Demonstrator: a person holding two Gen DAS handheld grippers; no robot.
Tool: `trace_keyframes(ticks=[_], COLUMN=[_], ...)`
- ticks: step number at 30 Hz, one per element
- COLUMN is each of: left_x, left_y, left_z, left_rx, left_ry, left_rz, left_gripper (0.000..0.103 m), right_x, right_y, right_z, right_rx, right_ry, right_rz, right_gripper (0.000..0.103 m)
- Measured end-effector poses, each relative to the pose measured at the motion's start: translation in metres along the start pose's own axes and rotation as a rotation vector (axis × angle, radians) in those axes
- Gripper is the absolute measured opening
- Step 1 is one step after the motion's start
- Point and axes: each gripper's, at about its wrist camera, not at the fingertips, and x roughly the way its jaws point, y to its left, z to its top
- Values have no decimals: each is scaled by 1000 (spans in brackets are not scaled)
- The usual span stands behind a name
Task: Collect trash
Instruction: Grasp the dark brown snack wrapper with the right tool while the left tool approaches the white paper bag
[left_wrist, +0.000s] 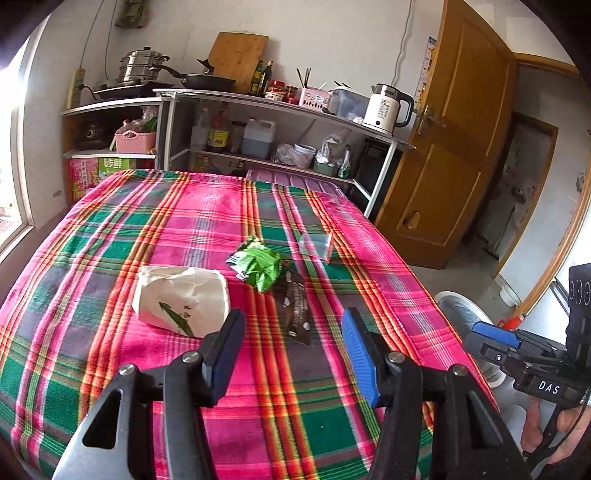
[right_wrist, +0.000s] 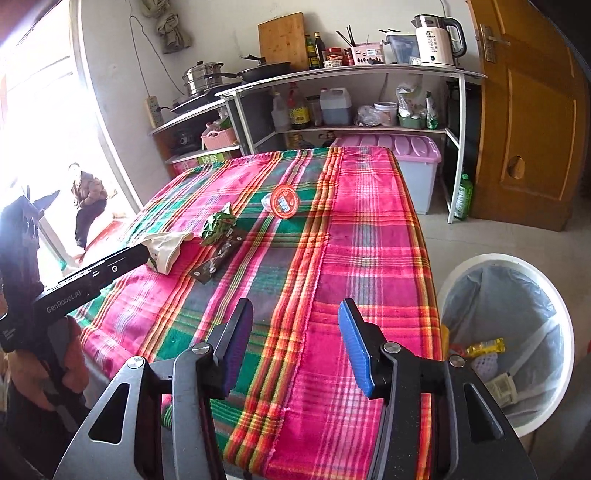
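Note:
On the plaid-covered table (left_wrist: 184, 229) lie a white tissue pack (left_wrist: 183, 299), a crumpled green wrapper (left_wrist: 258, 266), a dark wrapper (left_wrist: 295, 306) and a clear plastic cup with a red lid (left_wrist: 317, 245). My left gripper (left_wrist: 293, 350) is open and empty, just short of the dark wrapper. My right gripper (right_wrist: 295, 343) is open and empty over the table's near right part (right_wrist: 369, 240). In the right wrist view the tissue pack (right_wrist: 166, 249), green wrapper (right_wrist: 218, 225), dark wrapper (right_wrist: 216, 262) and cup (right_wrist: 282, 201) lie farther off to the left.
A white trash bin (right_wrist: 506, 332) with a liner and some trash stands on the floor right of the table. Kitchen shelves (right_wrist: 351, 74) with pots and bottles, a pink-lidded storage box (right_wrist: 399, 147) and a wooden door (right_wrist: 528, 110) stand behind. A person (right_wrist: 86, 199) stands at the bright doorway.

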Motion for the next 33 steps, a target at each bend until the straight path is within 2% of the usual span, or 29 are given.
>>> trace_keyframes(ticks=[7,15,20,30,33], left_x=[3,17,33,70,69], left_y=[42,83,95,105,106], left_z=[11,19,25,36,33], left_rx=[-33,-84,-85,-74,-82], left_ry=[-16,7,48,144,154], left_rz=[68,109,94,8,-11], left_gripper=[60,63,66,68,68], right_x=[22,51,69,86,90], right_y=[18,42,51,54,55], right_z=[9,21,28,33,34], right_rx=[-24,-55,-58,-52,-50], right_ry=[25,54,74,94,99], right_rz=[19,39,49,43,43], right_gripper=[50,50,50,50,50])
